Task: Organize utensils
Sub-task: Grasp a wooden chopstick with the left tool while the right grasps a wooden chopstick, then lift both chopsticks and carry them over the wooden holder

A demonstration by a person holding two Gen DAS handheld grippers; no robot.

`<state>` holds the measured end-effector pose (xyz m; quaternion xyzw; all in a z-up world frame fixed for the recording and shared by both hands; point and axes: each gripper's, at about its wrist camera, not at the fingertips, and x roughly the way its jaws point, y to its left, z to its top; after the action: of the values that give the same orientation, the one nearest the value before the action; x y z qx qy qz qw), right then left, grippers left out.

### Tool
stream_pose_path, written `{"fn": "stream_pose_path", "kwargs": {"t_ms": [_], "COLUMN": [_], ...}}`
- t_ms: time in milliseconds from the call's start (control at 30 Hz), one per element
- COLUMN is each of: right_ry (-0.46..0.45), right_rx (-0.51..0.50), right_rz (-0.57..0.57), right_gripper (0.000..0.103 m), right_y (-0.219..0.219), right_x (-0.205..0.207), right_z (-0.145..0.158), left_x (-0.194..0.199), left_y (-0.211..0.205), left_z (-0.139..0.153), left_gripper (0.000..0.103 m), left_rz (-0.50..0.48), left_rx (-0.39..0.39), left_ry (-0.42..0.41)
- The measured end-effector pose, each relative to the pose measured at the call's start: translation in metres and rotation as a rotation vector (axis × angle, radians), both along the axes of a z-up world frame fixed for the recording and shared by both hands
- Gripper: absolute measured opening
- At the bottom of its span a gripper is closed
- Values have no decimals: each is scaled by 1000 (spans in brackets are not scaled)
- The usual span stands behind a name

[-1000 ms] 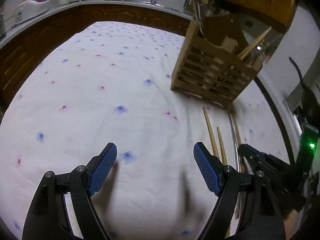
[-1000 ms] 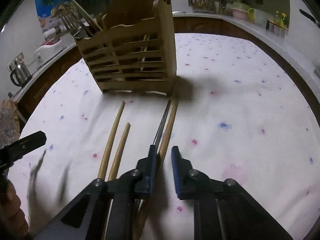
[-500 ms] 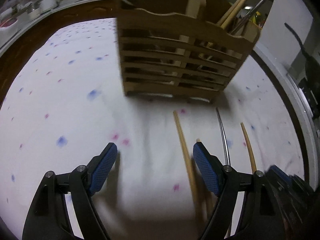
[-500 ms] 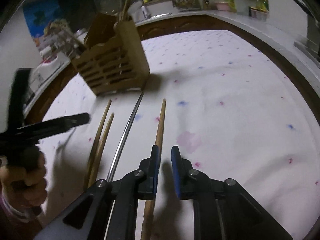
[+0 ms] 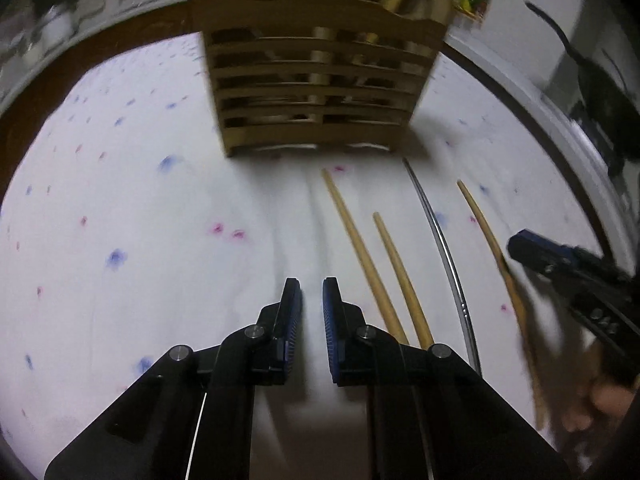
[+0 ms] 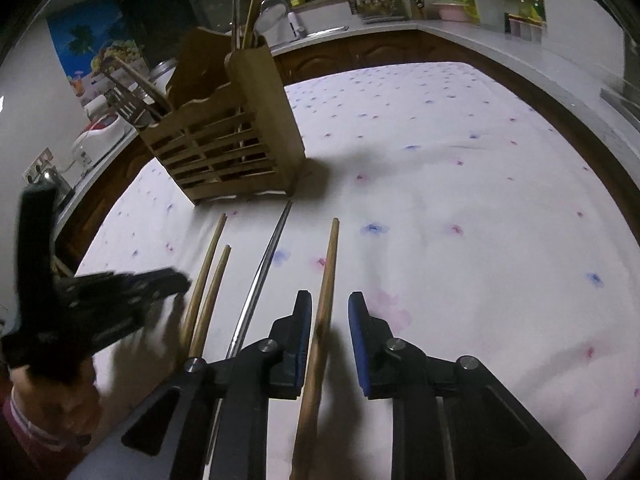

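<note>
A slatted wooden utensil holder (image 5: 316, 80) stands on the flowered white cloth; it also shows in the right wrist view (image 6: 228, 148) with utensils in it. Three wooden chopsticks and one metal chopstick (image 5: 440, 236) lie in front of it. My left gripper (image 5: 311, 308) is nearly shut and empty, left of two wooden chopsticks (image 5: 360, 256). My right gripper (image 6: 329, 320) is open around the rightmost wooden chopstick (image 6: 326, 288), which lies between its jaws without being clamped. The right gripper shows in the left wrist view (image 5: 560, 264), the left gripper in the right wrist view (image 6: 120, 296).
A white cloth (image 6: 460, 184) with blue and pink flowers covers the table. A kitchen counter (image 6: 460, 36) with bottles, containers and a dish rack runs behind it. A kettle and a socket (image 6: 44, 164) are at the left wall.
My left gripper has closed from wide open to nearly shut and moved nearer the holder. My right gripper has opened a little, astride the rightmost wooden chopstick.
</note>
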<state>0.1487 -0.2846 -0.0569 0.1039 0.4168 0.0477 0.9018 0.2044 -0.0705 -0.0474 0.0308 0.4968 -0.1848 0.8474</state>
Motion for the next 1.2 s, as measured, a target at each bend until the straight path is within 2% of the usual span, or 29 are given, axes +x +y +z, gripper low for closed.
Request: {"fn": "stream_pose_path", "kwargs": {"t_ms": [67, 133, 167, 200, 367, 400, 433, 567, 700, 767, 833, 933, 967, 1067, 1200], "right_ry": [3, 6, 6, 6, 16, 19, 21, 23, 19, 17, 6, 12, 18, 24, -34], "right_rx": [-4, -7, -11, -17, -38, -39, -42, -64, -114, -160, -215, -198, -176, -94, -13], "right_rz": [6, 8, 8, 8, 1, 2, 3, 15, 37, 46, 61, 62, 60, 54, 44], "right_gripper": [22, 22, 22, 22, 25, 25, 25, 25, 26, 23, 22, 8, 7, 5, 5], "right_y": [2, 4, 4, 4, 2, 2, 3, 5, 13, 18, 25, 23, 20, 14, 12], "right_x": [8, 13, 17, 18, 33, 35, 37, 46, 53, 55, 53, 53, 53, 47, 27], "right_z": [-2, -3, -3, -3, -6, -7, -8, -13, -13, -14, -15, -14, -14, -9, 12], "left_x": [6, 16, 19, 24, 40, 44, 44, 47, 40, 35, 35, 33, 33, 28, 14], "left_y": [5, 6, 4, 1, -22, -27, -29, -46, -52, -54, -55, -50, -47, -26, -1], "left_z": [3, 8, 8, 10, 1, -3, -3, -9, -10, -11, -11, -8, -7, 2, 24], "left_gripper": [13, 27, 39, 43, 43, 42, 42, 41, 19, 12, 11, 6, 5, 5, 5], "left_rz": [27, 43, 50, 53, 44, 38, 33, -5, -53, -75, -84, -71, -64, -39, -8], "left_rx": [-31, -61, -74, -76, -34, -11, 17, 108, 111, 113, 119, 78, 63, 1, -77], "left_ry": [17, 38, 40, 34, 42, 49, 14, -41, -66, -75, -83, -61, -56, -53, -85]}}
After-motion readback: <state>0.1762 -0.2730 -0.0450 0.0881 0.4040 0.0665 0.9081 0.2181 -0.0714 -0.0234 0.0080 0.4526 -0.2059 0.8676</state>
